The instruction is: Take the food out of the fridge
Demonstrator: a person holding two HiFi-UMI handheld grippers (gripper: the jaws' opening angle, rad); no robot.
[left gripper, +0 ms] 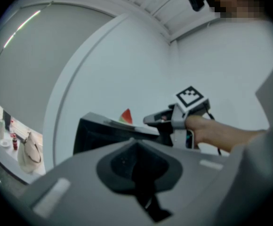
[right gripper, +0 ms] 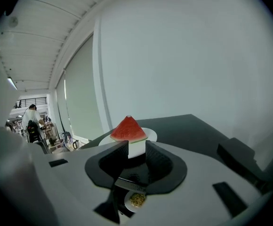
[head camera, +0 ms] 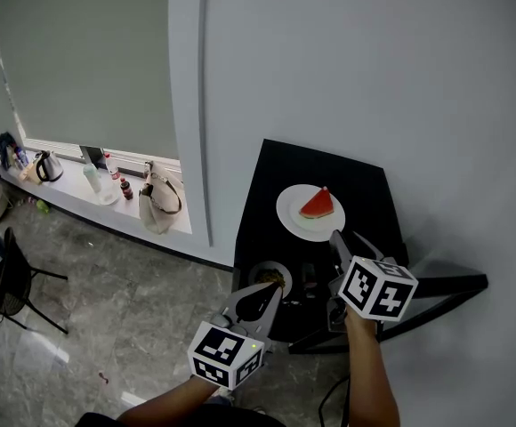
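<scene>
The watermelon slice [head camera: 318,203] lies on a white plate [head camera: 289,212] on the black surface [head camera: 365,181], which looks to be the top of a low dark cabinet, probably the fridge itself. So that piece of food seems to be out already.

Your right hand-held gripper [head camera: 336,238] is at the plate's near rim. Its jaws stand apart and released, with the rim showing in the gap and nothing clamped. Your left hand-held gripper [head camera: 260,302] is clenched on nothing, its tip just beside a small bowl [head camera: 270,278] of something grainy at the cabinet's front edge. You cannot tell from here whether that bowl rests on the top or on a shelf below.

If the bowl is the next item, you'll need to part the left jaws and take its rim squarely, lifting it level so the contents stay in.

A black panel [head camera: 445,285] juts out on your right, perhaps the open door, so mind your right forearm near it. The chair [head camera: 13,283] and the window ledge with its kettle [head camera: 47,165] and bag [head camera: 160,205] are well apart.
</scene>
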